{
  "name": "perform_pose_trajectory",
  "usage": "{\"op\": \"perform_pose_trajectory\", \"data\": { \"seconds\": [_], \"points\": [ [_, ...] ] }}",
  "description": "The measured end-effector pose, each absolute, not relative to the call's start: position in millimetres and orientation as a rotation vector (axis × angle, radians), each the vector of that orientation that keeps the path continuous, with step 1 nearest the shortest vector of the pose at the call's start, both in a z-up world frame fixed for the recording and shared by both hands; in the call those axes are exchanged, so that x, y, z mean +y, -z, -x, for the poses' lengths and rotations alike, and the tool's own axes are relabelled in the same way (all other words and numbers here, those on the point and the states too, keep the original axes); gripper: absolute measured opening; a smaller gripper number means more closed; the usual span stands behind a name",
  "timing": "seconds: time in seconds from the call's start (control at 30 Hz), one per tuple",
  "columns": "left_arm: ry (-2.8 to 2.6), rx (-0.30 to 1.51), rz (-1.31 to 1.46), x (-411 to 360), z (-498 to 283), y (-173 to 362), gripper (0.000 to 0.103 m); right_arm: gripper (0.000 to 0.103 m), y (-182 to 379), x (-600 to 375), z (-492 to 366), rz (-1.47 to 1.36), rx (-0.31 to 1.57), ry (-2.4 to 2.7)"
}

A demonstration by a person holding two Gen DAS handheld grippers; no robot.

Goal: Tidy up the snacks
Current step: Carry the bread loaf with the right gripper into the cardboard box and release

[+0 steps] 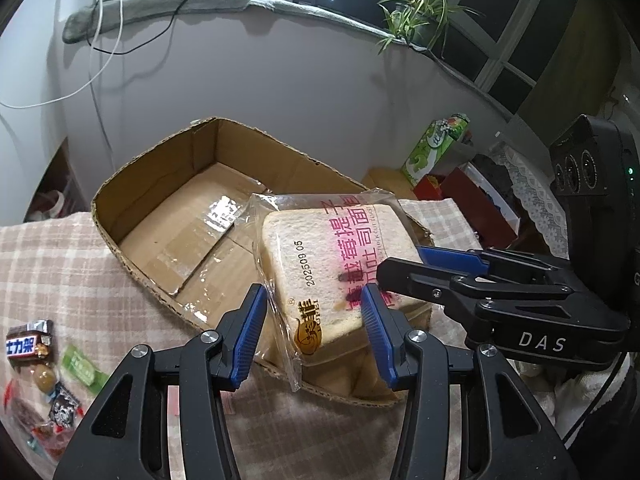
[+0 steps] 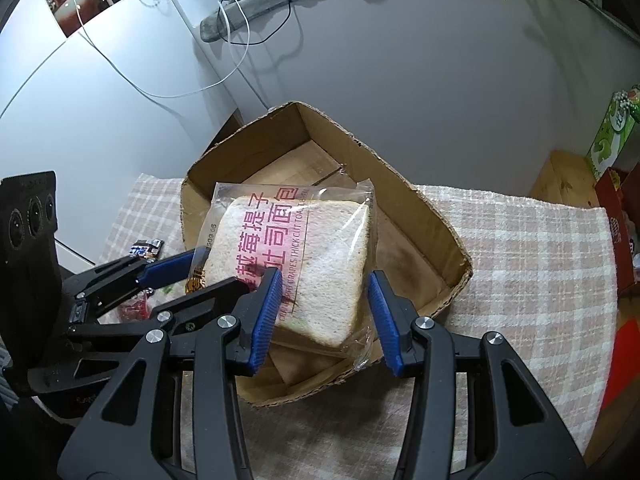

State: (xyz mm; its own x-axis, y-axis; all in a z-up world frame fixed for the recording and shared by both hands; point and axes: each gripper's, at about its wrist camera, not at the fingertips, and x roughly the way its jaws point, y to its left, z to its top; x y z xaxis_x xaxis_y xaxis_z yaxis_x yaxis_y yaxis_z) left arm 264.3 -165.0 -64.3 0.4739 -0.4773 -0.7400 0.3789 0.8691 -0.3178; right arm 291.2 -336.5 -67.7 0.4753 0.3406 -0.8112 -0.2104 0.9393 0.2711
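left gripper jaws apart, bread pack between | right gripper jaws apart, straddling pack's other corner | pack tilted on cardboard box near rim, at counter's back edge | neither jaw visibly clamps; both equally near

Brown cardboard box; pink-plaid cloth; blue fingers.

The toast bread package reads "20250905" and, in the right wrist view, "THICK CUT TOAST". The right gripper body bears "DAS". A chocolate bar reads "士力架".
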Motion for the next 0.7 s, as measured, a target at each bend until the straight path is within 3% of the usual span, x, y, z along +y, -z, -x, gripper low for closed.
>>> {"op": "perform_pose_trajectory", "data": {
  "seconds": [0.7],
  "points": [
    [0.494, 0.894, 0.127, -143.3, -252.3, 42.3, 0.047, 0.048, 48.0, -328.0, -265.6, -0.103, 0.991, -0.324]
  ]
}}
